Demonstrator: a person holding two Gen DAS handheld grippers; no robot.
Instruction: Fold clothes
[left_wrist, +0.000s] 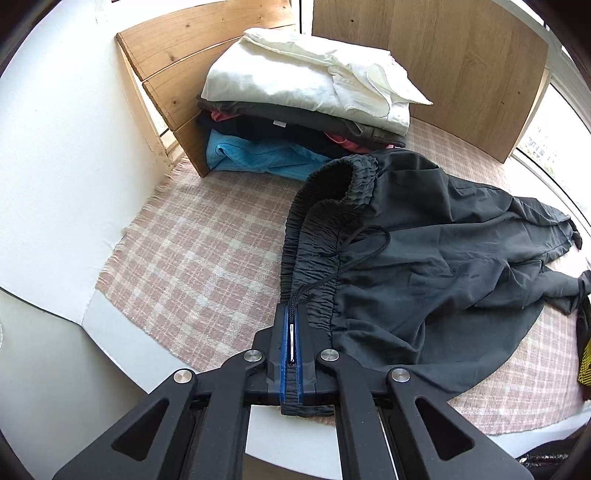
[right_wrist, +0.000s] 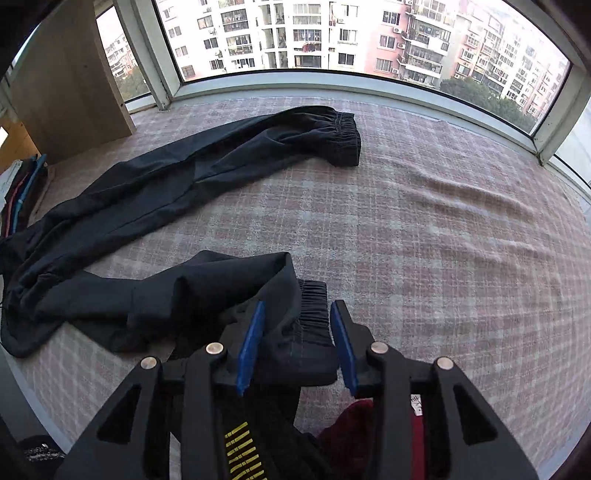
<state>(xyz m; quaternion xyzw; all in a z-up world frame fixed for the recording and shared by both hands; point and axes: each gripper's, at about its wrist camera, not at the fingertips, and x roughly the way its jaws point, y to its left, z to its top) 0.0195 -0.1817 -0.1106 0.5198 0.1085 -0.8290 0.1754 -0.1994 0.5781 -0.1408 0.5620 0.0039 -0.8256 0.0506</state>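
Dark grey jogging trousers (left_wrist: 436, 258) lie spread on a pink checked blanket (left_wrist: 192, 251). My left gripper (left_wrist: 291, 321) is shut on the elastic waistband (left_wrist: 314, 236), with the drawstring running into the pads. In the right wrist view one leg (right_wrist: 184, 177) stretches away to its cuff (right_wrist: 343, 136) near the window. My right gripper (right_wrist: 297, 317) is open, its blue pads (right_wrist: 251, 343) either side of the other leg's cuff (right_wrist: 312, 314), which lies between the fingers.
A stack of folded clothes (left_wrist: 303, 96), white on top, sits against wooden panels (left_wrist: 443, 55) at the back left. A white wall (left_wrist: 55, 166) is at left. A large window (right_wrist: 332, 37) borders the blanket (right_wrist: 443, 240). A red garment (right_wrist: 351, 435) and a black one with yellow stripes (right_wrist: 243, 450) lie under my right gripper.
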